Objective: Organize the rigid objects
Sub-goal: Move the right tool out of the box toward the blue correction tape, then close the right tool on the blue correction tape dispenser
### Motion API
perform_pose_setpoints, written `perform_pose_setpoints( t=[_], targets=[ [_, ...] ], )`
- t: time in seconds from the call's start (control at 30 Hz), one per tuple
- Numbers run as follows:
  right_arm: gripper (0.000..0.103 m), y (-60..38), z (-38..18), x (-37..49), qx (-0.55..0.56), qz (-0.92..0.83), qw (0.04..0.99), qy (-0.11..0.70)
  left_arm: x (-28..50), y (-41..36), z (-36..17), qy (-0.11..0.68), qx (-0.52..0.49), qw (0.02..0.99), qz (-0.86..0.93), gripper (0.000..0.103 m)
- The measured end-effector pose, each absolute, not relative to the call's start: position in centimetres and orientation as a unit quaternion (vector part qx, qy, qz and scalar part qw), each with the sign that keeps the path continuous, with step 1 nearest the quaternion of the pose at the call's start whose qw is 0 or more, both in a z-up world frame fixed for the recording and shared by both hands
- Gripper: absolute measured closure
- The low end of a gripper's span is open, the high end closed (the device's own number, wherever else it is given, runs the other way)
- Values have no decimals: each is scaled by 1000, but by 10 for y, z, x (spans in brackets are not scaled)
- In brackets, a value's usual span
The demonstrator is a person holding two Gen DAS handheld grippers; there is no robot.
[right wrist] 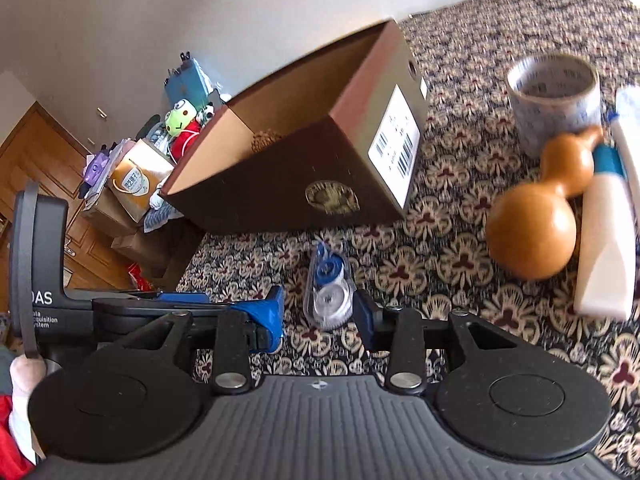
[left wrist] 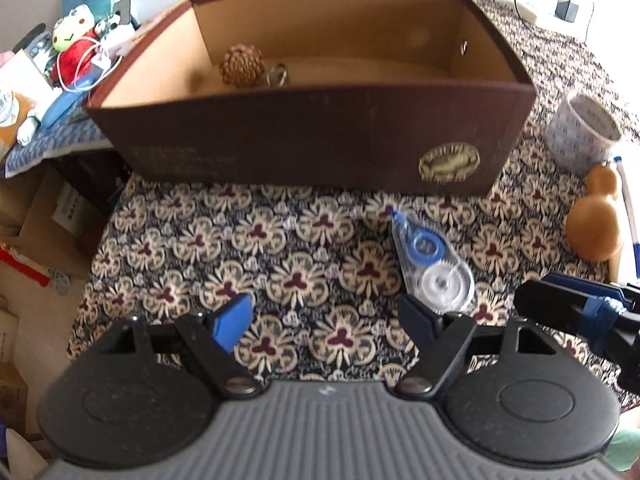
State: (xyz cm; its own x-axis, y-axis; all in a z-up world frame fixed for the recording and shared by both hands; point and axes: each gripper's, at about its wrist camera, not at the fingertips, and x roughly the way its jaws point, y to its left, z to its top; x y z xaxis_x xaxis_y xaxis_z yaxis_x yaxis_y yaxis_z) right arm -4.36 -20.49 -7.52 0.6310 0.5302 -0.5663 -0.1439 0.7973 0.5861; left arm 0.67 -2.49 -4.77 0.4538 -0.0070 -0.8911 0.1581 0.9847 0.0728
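Note:
A brown cardboard box (left wrist: 320, 136) stands open on the patterned tablecloth; it also shows in the right wrist view (right wrist: 280, 184). Inside lie a pine cone (left wrist: 243, 65) and a metal ring (left wrist: 277, 75). A clear correction tape dispenser (left wrist: 430, 264) lies on the cloth in front of the box. My left gripper (left wrist: 326, 320) is open and empty, with the dispenser just ahead of its right finger. My right gripper (right wrist: 318, 316) is open, its fingers on either side of the dispenser (right wrist: 329, 290) near its rear end. The right gripper's fingers (left wrist: 580, 312) show in the left wrist view.
An orange gourd (right wrist: 536, 216), a roll of tape (right wrist: 554, 100) and a white tube (right wrist: 606, 236) lie to the right of the box. Clutter with a frog plush (left wrist: 72, 34) sits left of the box. The table's left edge (left wrist: 100, 240) drops to boxes below.

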Motion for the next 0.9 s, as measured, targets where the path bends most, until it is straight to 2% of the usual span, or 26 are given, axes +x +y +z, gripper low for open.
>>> perform_pose_setpoints(
  t=[0.5, 0.9],
  targets=[
    [82, -205, -98, -41, 289, 191, 834, 430, 5, -35, -71, 557, 69, 826, -61, 23],
    [82, -185, -91, -15, 297, 155, 839, 428, 26, -21, -79, 566, 70, 814, -110, 23]
  ],
)
